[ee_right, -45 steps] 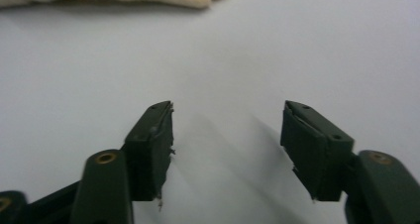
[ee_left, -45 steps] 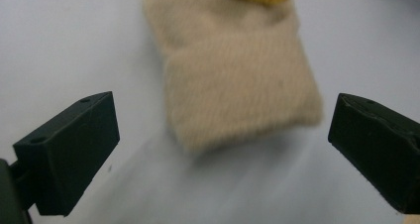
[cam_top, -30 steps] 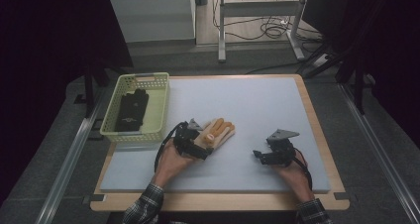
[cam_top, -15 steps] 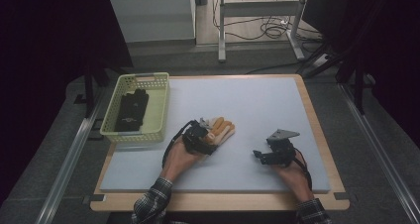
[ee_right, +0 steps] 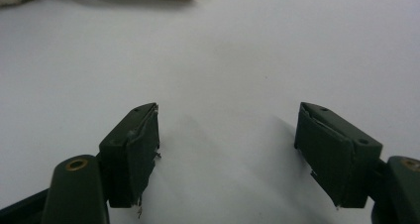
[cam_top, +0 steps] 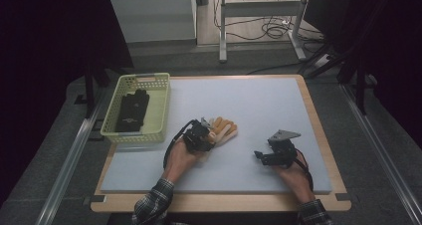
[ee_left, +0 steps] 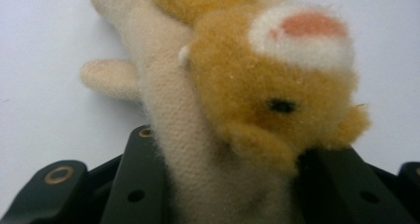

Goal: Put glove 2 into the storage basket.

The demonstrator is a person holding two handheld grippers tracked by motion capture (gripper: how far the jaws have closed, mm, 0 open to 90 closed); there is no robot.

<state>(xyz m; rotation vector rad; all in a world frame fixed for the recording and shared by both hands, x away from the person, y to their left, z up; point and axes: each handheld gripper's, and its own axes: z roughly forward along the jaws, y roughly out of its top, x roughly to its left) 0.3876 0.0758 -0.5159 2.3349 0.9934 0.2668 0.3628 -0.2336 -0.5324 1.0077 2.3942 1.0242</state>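
A tan and cream plush animal (cam_top: 225,129) lies on the pale grey mat (cam_top: 259,105) near its middle. My left gripper (cam_top: 203,135) sits at the toy's near-left end. In the left gripper view the plush animal (ee_left: 237,105) fills the space between the black jaws, and my left gripper (ee_left: 230,159) is shut on its cream body; the jaws have just been closing on it. My right gripper (cam_top: 263,157) rests on the mat to the right, apart from the toy. In the right gripper view my right gripper (ee_right: 228,135) stands open over bare mat.
A pale yellow-green basket (cam_top: 161,105) stands at the mat's left edge with a black object (cam_top: 132,110) inside. The mat lies on a wooden table (cam_top: 323,135). Table legs and cables show on the floor beyond the far edge.
My left gripper has edged to the right onto the plush animal and its jaws have closed on it. The right hand has not moved.
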